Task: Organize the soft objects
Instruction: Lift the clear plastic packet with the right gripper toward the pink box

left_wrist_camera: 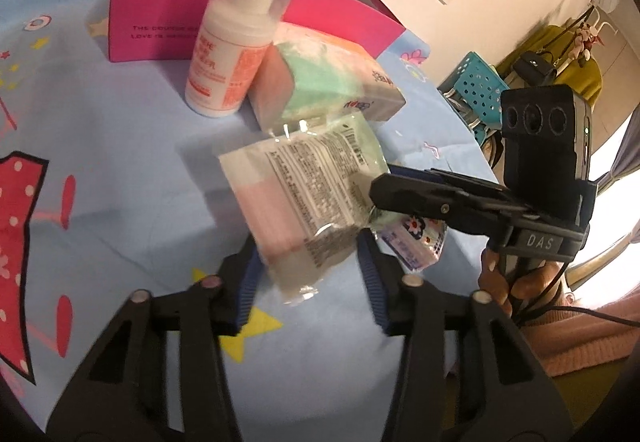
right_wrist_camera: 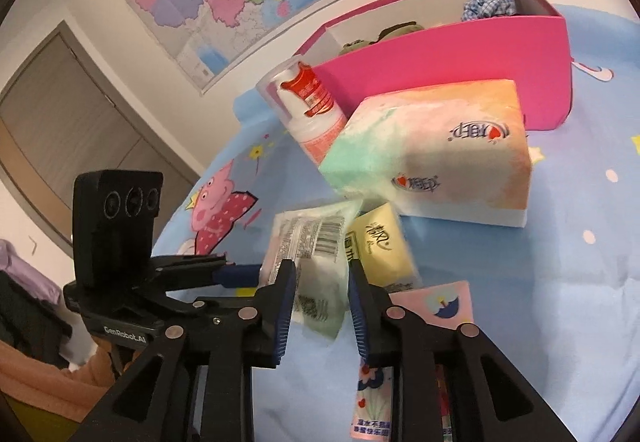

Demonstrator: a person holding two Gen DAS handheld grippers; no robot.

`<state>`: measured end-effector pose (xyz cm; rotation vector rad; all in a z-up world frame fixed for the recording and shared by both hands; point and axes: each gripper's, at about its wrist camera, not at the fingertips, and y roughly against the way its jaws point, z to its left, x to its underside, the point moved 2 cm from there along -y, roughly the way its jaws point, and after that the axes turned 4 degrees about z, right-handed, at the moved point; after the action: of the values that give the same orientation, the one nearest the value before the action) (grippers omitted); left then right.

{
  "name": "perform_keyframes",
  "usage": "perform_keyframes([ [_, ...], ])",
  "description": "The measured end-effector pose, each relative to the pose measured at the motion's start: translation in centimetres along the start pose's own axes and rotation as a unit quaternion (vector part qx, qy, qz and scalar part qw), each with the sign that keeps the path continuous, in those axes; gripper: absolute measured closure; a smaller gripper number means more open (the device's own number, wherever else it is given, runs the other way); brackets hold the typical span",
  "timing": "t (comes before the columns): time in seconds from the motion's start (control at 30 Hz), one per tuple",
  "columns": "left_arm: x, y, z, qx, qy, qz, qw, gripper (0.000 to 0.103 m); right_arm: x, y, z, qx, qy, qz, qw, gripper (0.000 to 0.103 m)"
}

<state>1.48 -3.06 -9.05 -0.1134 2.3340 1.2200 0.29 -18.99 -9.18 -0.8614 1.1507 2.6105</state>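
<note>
Two hand-held grippers, both spread: my left hand-held gripper (left_wrist_camera: 308, 274) straddles the wipes packet (left_wrist_camera: 304, 198), my right hand-held gripper (right_wrist_camera: 320, 306) meets it from three o'clock.

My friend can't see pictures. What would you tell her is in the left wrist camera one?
A clear plastic packet of pastel pads sits between the open left gripper fingers, while the right gripper reaches in from the right. Behind it, on a blue cartoon tablecloth, stand a tissue pack, a white pump bottle and a pink box.
</note>
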Motion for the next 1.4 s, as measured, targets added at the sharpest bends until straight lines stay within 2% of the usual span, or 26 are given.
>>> perform_keyframes([
  [0.07,0.1,0.3,0.0,-0.006,-0.001,0.000,1.0000,0.060,0.0,0.1,0.0,-0.005,0.001,0.000,1.000,0.075],
  [0.17,0.1,0.6,-0.5,-0.025,-0.005,-0.006,0.9997,0.062,0.1,-0.1,0.1,0.001,0.008,0.001,1.000,0.084],
  [0.23,0.1,1.1,-0.8,-0.031,-0.008,-0.009,0.9995,0.064,0.1,0.2,0.1,-0.003,0.010,-0.003,1.000,0.086],
  [0.83,-2.0,3.8,-5.5,-0.070,-0.071,-0.045,0.9940,0.064,-1.2,3.5,1.4,-0.001,0.042,-0.040,0.998,0.086],
  [1.4,-4.2,4.3,-6.9,-0.074,-0.095,-0.062,0.9908,0.064,-2.6,5.4,1.6,0.009,0.057,-0.062,0.996,0.086],
])
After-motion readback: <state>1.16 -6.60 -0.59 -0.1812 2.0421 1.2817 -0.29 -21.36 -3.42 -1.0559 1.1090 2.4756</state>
